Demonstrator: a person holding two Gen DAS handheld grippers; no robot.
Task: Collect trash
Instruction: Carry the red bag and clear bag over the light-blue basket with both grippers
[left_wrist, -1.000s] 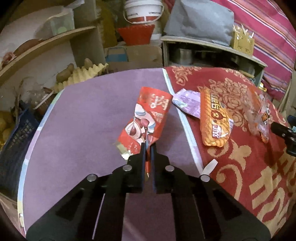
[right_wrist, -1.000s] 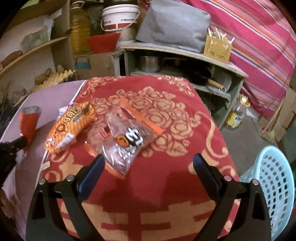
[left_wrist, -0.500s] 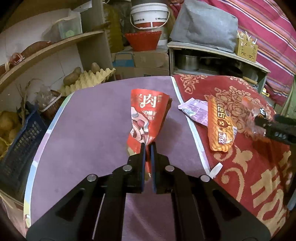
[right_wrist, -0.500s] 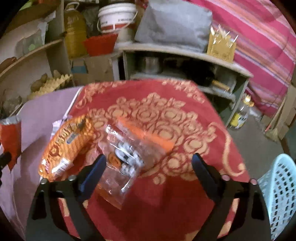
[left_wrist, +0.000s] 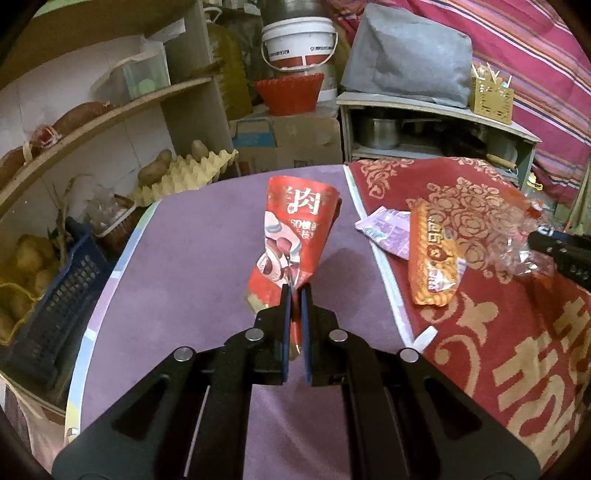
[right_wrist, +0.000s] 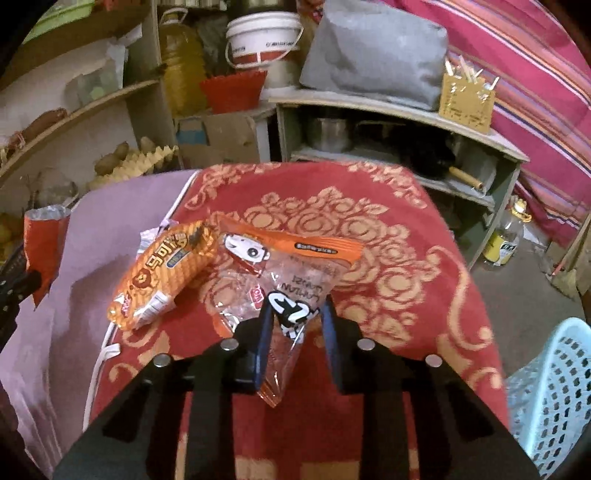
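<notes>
My left gripper is shut on a red snack wrapper and holds it upright above the purple cloth. It also shows in the right wrist view. My right gripper has its jaws partly closed around the lower corner of a clear and orange plastic bag on the red cloth; I cannot tell whether the pads press it. That bag also shows in the left wrist view. An orange snack packet lies left of it, also in the left wrist view. A purple wrapper lies beside the packet.
A light blue plastic basket stands on the floor at the lower right. Shelves with potatoes and egg trays are on the left, a low shelf with pots behind the table. A dark blue crate sits at the table's left.
My right gripper has moved down onto the clear and orange bag and its jaws have narrowed around it. My left gripper has lifted the red wrapper more upright.
</notes>
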